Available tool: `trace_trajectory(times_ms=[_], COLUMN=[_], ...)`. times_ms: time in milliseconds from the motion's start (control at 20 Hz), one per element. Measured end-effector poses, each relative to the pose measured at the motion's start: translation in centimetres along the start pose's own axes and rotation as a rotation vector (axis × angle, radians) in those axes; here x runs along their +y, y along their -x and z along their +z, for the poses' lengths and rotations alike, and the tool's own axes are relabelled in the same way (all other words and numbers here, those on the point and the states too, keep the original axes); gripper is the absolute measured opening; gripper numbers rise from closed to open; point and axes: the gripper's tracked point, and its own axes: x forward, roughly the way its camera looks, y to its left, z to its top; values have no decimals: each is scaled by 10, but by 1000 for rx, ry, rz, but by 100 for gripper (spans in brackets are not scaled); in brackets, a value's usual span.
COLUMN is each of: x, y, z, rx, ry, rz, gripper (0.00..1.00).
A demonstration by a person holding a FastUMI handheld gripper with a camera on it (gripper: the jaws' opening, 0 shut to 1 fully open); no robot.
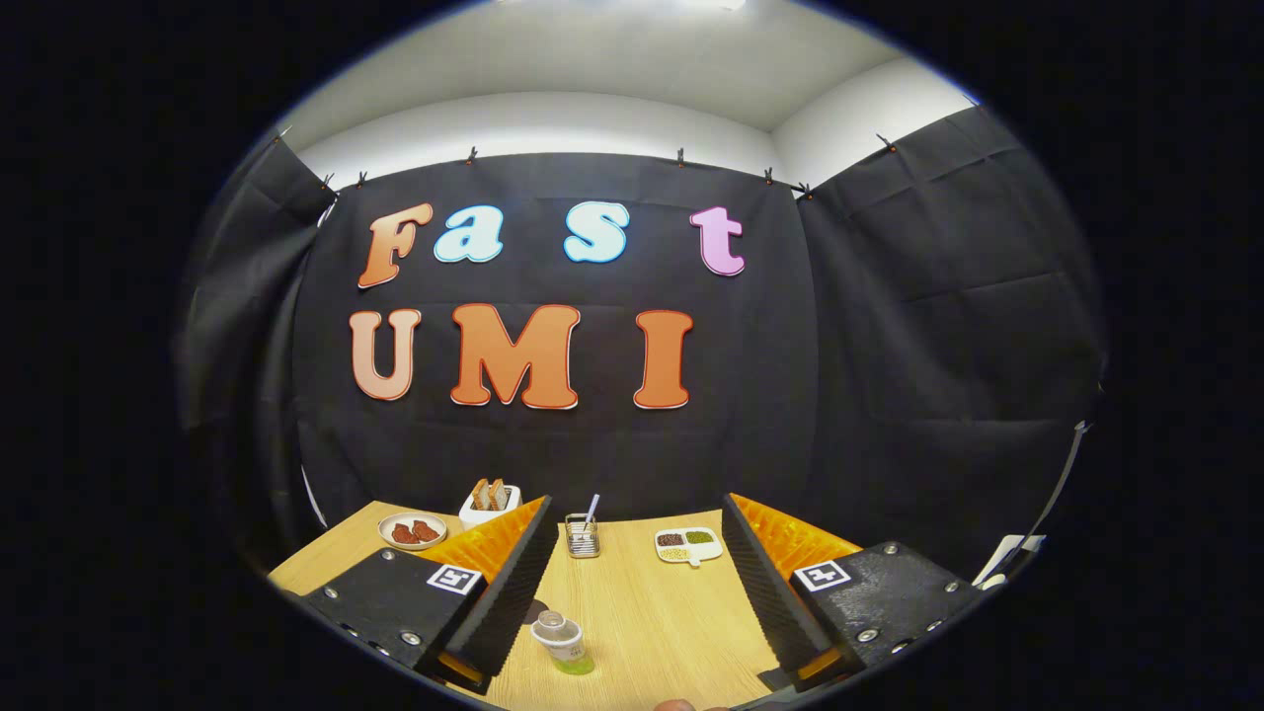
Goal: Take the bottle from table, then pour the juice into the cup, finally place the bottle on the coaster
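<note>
One claw (632, 602), fingers spread wide, nothing held, poised above table (652, 612). Between the fingers and nearer the left one: small bottle (563, 642), upright, clear cap, pale label, green juice at base. Just behind it, partly hidden by left finger: dark round patch (538, 609), poss. the coaster; cannot tell for sure. Cup not identified.

Beyond the fingers, toward booth wall: metal holder (583, 536) w/ a straw-like stick; divided dish (688, 544) w/ seeds or beans; plate (413, 531) w/ reddish food; white box of toast slices (490, 503).

Risks, judged from this pose:
- Bottle off-centre in the gap, close to left finger. Closing w/o re-centring likely makes left finger strike first, pushing or tipping the bottle.
- Small, light-looking bottle, tall for its base; a knock on descent prob. topples it.
- Grip too high, at cap, likely pivots during pour; too low leaves fingers scraping table.
- Cap looks on; if loose, tilt may spill juice early; if tight, no pour at all.
- Smooth label surface may slip under weak squeeze.
- Approach from above narrows view of bottle near the fingers' base; misjudged depth poss.
</note>
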Motion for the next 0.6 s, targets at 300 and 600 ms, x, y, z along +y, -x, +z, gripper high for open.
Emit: trace_trajectory(times_ms=[300,600], x=[16,51], y=[-7,-20], z=[-18,-65], rx=[24,89], ry=[-5,-46], rz=[33,112], gripper=[99,99])
